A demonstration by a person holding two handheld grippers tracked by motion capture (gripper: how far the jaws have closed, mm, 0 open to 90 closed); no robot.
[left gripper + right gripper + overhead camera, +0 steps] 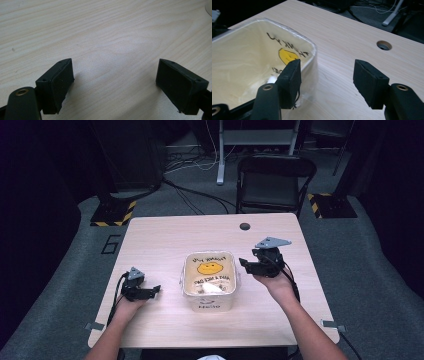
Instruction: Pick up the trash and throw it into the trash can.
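A square tub (209, 306) lined with a thin plastic bag stands at the table's middle. The bag bears a yellow smiley face (210, 268) and black lettering, and a small white item (210, 288) lies inside. My right gripper (243, 264) hovers at the tub's right rim, open. In the right gripper view its jaws (329, 77) straddle the tub's (287, 28) near corner: one jaw is over the bag's inside and the other over bare wood, neither pressing on it. My left gripper (156, 290) rests low on the table, left of the tub, open (116, 80) with nothing between the jaws.
A light wooden table (165, 240) has a round cable hole (244, 226) near its far edge, right of centre. A black chair (275, 182) stands just beyond that edge. Bare wood lies on both sides of the tub.
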